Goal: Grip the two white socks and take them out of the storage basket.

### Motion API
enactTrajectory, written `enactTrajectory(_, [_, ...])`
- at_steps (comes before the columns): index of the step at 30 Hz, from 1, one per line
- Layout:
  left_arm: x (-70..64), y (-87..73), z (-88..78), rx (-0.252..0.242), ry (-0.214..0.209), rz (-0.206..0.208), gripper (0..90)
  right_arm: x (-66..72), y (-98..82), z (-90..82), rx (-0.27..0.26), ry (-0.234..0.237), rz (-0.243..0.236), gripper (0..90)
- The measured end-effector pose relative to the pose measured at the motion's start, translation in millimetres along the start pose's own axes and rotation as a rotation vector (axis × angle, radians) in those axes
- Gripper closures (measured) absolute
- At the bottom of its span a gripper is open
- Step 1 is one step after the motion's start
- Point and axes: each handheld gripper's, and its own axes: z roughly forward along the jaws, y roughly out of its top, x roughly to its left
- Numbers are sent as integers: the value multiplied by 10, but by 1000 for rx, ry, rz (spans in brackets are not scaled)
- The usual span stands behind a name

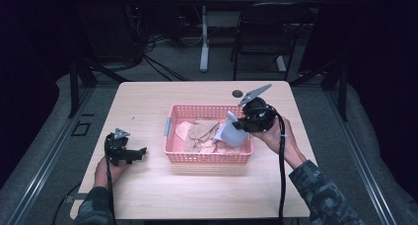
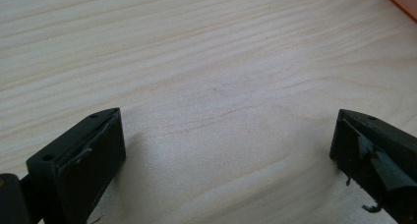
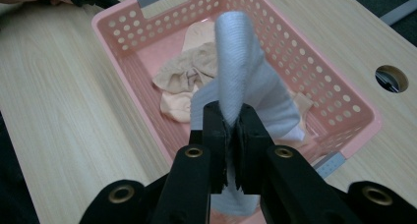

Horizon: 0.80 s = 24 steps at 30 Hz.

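The right hand-held gripper is clenched on a pale grey sock above the pink basket, while the left hand-held gripper rests released on the table.

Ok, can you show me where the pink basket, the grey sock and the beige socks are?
pink basket [image 1: 207, 157], high view, on its near wall.
grey sock [image 3: 236, 62], right gripper view, on its upper part.
beige socks [image 3: 189, 69], right gripper view, on the crumpled middle.

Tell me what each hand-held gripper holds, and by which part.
The right hand-held gripper pinches a light grey sock at a fold in its middle, above the pink basket. The left hand-held gripper is open and holds nothing.
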Motion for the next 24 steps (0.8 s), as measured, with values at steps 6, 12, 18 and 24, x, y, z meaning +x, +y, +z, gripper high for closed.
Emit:
enactTrajectory(6, [0,0,0,0,0,0,1,-10,68,-73,-9,-7,-3,848])
enactTrajectory(12, [0,0,0,0,0,0,1,-34,112,-143,-17,-8,-1,848])
enactTrajectory(18, [0,0,0,0,0,0,1,-44,154,-209,-24,-10,-4,848])
enactTrajectory(24, [0,0,0,0,0,0,1,-62,202,-290,-33,-14,-6,847])
